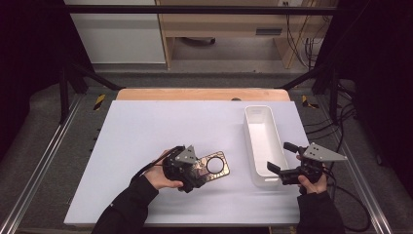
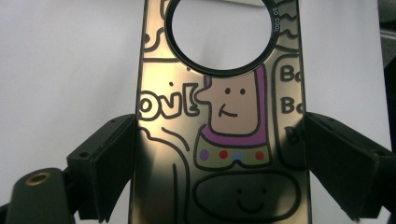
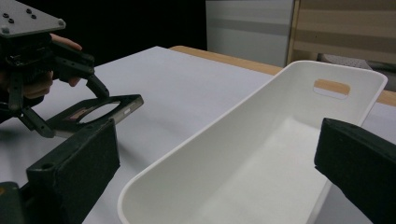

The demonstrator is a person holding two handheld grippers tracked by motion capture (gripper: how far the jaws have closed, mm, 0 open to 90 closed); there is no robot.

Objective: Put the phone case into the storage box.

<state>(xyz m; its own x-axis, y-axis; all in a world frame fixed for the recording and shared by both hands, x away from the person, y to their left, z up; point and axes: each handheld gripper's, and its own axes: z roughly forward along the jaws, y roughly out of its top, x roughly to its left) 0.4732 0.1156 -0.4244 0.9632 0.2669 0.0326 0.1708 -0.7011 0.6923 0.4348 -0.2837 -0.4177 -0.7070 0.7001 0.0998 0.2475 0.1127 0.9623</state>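
The counter (image 1: 146,126) has a pale, matte white top, with a strip of light wood showing along its far edge. On its right half rests a long white bin (image 1: 263,146) with rounded corners and a slot handle in its far end wall, set lengthwise from near to far.

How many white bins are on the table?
1. The white bin stands at the table's right side, beside the open right gripper. The left gripper holds a phone case to its left.

High view overlooks table (image 1: 146,126); tool views sit close, perhaps low.
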